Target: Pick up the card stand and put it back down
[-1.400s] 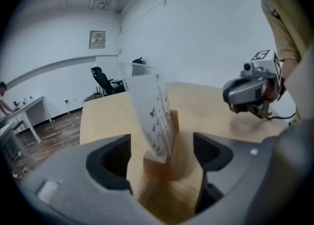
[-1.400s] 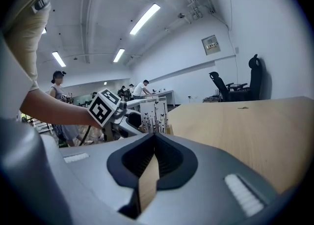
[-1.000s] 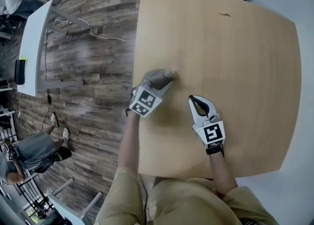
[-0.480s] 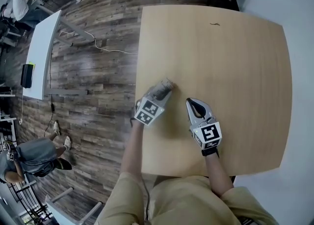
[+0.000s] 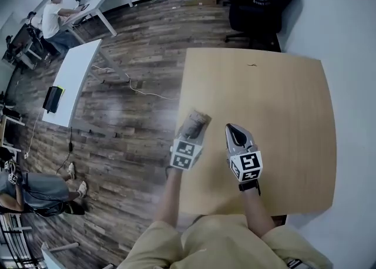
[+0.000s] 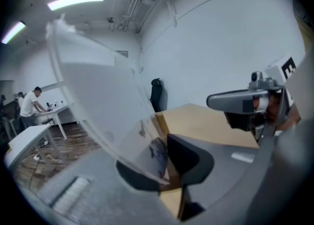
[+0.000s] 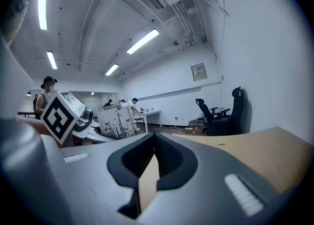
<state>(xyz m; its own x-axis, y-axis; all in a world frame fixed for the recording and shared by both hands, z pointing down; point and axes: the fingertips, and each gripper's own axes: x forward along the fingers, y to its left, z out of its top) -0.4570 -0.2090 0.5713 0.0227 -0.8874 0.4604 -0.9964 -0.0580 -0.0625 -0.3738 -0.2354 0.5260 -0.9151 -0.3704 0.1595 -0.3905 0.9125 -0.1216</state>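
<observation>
table (image 5: 282, 115): light tan wood
floor (image 5: 135, 127): dark brown planks
card stand (image 6: 98, 101): clear
left gripper (image 5: 197, 121): grey, black-white marker cube
chair (image 5: 258, 3): black

Black office chair (image 5: 258, 3) beyond wooden table (image 5: 282, 115); white desk (image 5: 73, 80) on plank floor (image 5: 135, 144).

Head view made the card stand (image 5: 197, 122) a blurry clear smudge at the left gripper (image 5: 201, 118) tip — shape was anyone's guess. A dark speck (image 5: 252, 65) on the table (image 5: 288, 121) was too small to tell, and the right gripper (image 6: 221, 102) was cut off by the left gripper view's edge.
</observation>
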